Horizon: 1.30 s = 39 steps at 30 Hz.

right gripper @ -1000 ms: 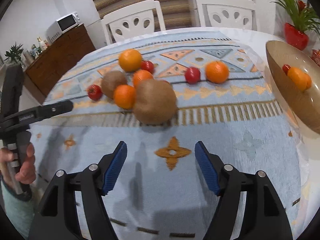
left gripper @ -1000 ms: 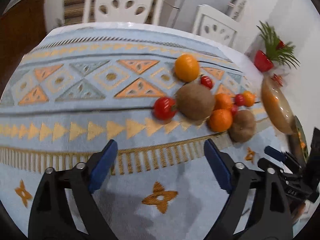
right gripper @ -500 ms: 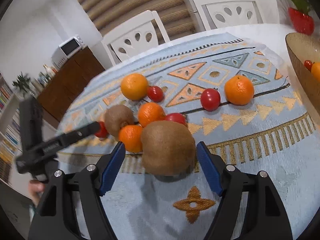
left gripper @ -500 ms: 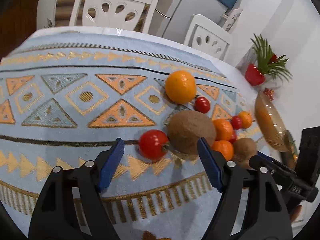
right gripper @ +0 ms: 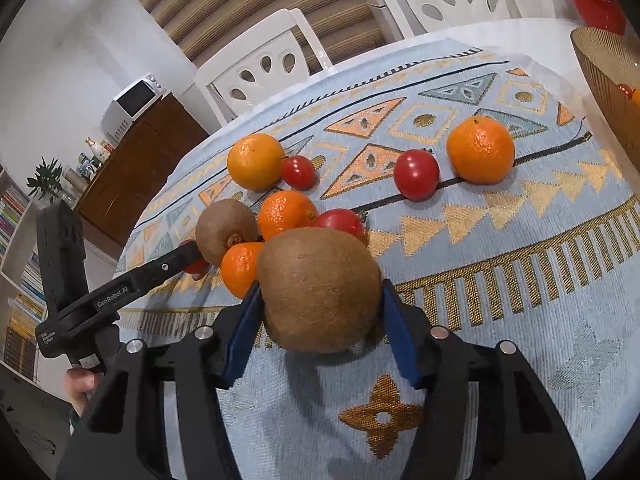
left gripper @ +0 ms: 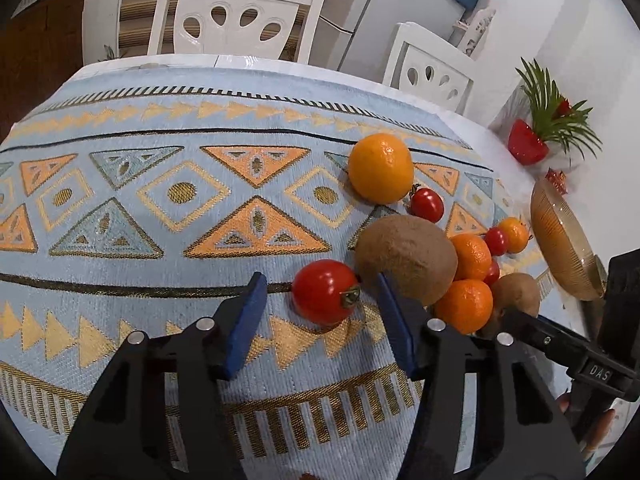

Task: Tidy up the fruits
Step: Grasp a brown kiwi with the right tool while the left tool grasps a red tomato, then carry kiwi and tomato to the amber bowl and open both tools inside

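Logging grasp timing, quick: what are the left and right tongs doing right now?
Left tongs: closing around the tomato, pads not yet touching it.
Right tongs: closing around the big kiwi; contact cannot be told.

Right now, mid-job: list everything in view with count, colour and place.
round oranges: four, orange, on the cloth; one sits apart, nearer the bowl
small tomatoes: four, red, among the fruit
fuzzy kiwis: two, brown, in the cluster
ribbed glass bowl: one, amber, right table edge, fruit inside
patterned woven tablecloth: one, pale blue and orange, covering the table
plastic chairs: two, white, behind the table
potted plant: one, red pot, by the wall
left gripper: black, blue pads, closing around a tomato
right gripper: same colours, closing around the nearer kiwi
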Each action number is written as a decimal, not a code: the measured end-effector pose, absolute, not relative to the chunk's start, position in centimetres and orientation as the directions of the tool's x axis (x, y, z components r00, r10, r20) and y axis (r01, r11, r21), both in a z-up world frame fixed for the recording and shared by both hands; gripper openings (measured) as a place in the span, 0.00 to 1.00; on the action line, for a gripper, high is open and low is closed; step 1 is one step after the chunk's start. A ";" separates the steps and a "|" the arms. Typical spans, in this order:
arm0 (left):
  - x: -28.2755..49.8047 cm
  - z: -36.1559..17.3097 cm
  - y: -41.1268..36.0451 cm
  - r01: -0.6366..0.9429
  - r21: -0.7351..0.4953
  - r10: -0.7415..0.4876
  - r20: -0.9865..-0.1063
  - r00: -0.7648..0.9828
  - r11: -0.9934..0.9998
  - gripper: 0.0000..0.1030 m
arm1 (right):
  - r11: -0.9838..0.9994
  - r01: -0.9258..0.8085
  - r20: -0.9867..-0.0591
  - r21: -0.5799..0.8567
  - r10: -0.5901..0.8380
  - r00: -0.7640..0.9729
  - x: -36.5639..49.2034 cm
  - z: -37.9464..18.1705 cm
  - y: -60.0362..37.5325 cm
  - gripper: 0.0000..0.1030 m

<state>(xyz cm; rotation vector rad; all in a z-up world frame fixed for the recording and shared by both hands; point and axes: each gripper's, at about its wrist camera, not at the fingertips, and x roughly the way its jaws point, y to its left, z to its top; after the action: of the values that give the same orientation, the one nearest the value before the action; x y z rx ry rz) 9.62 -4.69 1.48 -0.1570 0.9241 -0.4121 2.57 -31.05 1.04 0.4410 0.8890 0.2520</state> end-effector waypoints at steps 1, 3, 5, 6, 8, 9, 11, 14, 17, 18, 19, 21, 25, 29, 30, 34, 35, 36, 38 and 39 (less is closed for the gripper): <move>9.6 1.4 -4.7 0.280 -0.301 -0.408 -0.744 0.530 0.912 0.44 | 0.883 -0.032 -0.690 0.469 0.388 0.611 2.5 1.1 -31.0 0.55; 9.6 1.3 -4.9 0.282 -0.287 -0.398 -0.751 0.526 0.915 0.33 | 0.880 -0.033 -0.687 0.473 0.392 0.612 2.4 1.1 -31.0 0.55; 9.5 1.3 -4.9 0.289 -0.282 -0.398 -0.750 0.528 0.915 0.33 | 0.875 -0.034 -0.682 0.483 0.400 0.612 2.4 1.0 -31.2 0.55; 9.5 1.3 -4.9 0.289 -0.280 -0.397 -0.750 0.530 0.915 0.32 | 0.871 -0.035 -0.678 0.490 0.406 0.613 2.4 1.0 -31.3 0.55; 9.3 1.4 -4.9 0.290 -0.275 -0.394 -0.747 0.536 0.917 0.32 | 0.868 -0.034 -0.674 0.495 0.409 0.615 2.3 1.0 -31.4 0.55; 9.2 1.5 -4.9 0.291 -0.271 -0.391 -0.745 0.540 0.918 0.32 | 0.868 -0.033 -0.673 0.495 0.407 0.618 2.3 1.1 -31.5 0.55; 9.0 1.7 -5.0 0.290 -0.259 -0.382 -0.739 0.555 0.921 0.32 | 0.869 -0.035 -0.670 0.494 0.406 0.622 2.2 1.1 -31.6 0.55; 8.3 2.3 -5.0 0.297 -0.243 -0.377 -0.719 0.584 0.923 0.32 | 0.874 -0.033 -0.667 0.485 0.394 0.632 2.1 1.3 -31.6 0.55; 7.9 2.7 -5.1 0.296 -0.239 -0.374 -0.716 0.590 0.925 0.32 | 0.886 -0.013 -0.669 0.463 0.359 0.651 1.6 1.9 -31.8 0.55; 7.7 2.9 -5.3 0.304 -0.239 -0.378 -0.719 0.583 0.922 0.32 | 0.897 0.007 -0.678 0.442 0.330 0.657 1.5 2.1 -31.8 0.55; 7.5 3.3 -5.4 0.310 -0.240 -0.383 -0.718 0.581 0.920 0.32 | 0.907 0.024 -0.684 0.420 0.299 0.666 1.3 2.4 -32.0 0.54; 6.8 5.0 -6.1 0.337 -0.246 -0.406 -0.707 0.579 0.909 0.32 | 0.907 0.033 -0.668 0.421 0.285 0.688 0.5 3.4 -33.0 0.54; 5.3 9.2 -9.1 0.422 -0.218 -0.449 -0.672 0.589 0.880 0.32 | 0.904 0.087 -0.619 0.418 0.213 0.756 -2.0 7.0 -36.8 0.54; 4.1 13.2 -15.0 0.555 -0.217 -0.548 -0.636 0.543 0.803 0.32 | 0.911 0.223 -0.559 0.347 0.010 0.829 -5.0 12.4 -42.8 0.54; 3.9 14.3 -17.3 0.595 -0.226 -0.584 -0.624 0.519 0.771 0.32 | 0.907 0.271 -0.553 0.324 -0.051 0.832 -5.7 13.8 -44.6 0.54; 3.7 16.3 -25.1 0.698 -0.284 -0.690 -0.601 0.405 0.657 0.32 | 0.867 0.426 -0.576 0.257 -0.217 0.788 -7.0 16.1 -50.2 0.55; 3.9 16.2 -27.6 0.709 -0.298 -0.701 -0.606 0.377 0.639 0.32 | 0.856 0.451 -0.592 0.253 -0.231 0.772 -7.0 15.9 -51.3 0.55; 3.9 15.9 -29.4 0.722 -0.309 -0.711 -0.611 0.349 0.620 0.32 | 0.844 0.471 -0.614 0.257 -0.234 0.754 -7.0 15.5 -52.6 0.55; 3.9 15.0 -32.2 0.736 -0.318 -0.718 -0.621 0.315 0.597 0.32 | 0.831 0.493 -0.663 0.258 -0.219 0.716 -6.5 14.2 -54.3 0.55; 4.0 14.1 -33.9 0.741 -0.324 -0.717 -0.632 0.294 0.589 0.32 | 0.824 0.506 -0.695 0.256 -0.206 0.688 -6.1 13.3 -55.1 0.55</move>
<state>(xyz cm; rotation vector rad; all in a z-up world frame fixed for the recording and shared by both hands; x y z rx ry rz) 3.97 -33.86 14.12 0.0328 0.8231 -0.9708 -6.09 -55.07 13.27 0.4562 0.7069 -0.4140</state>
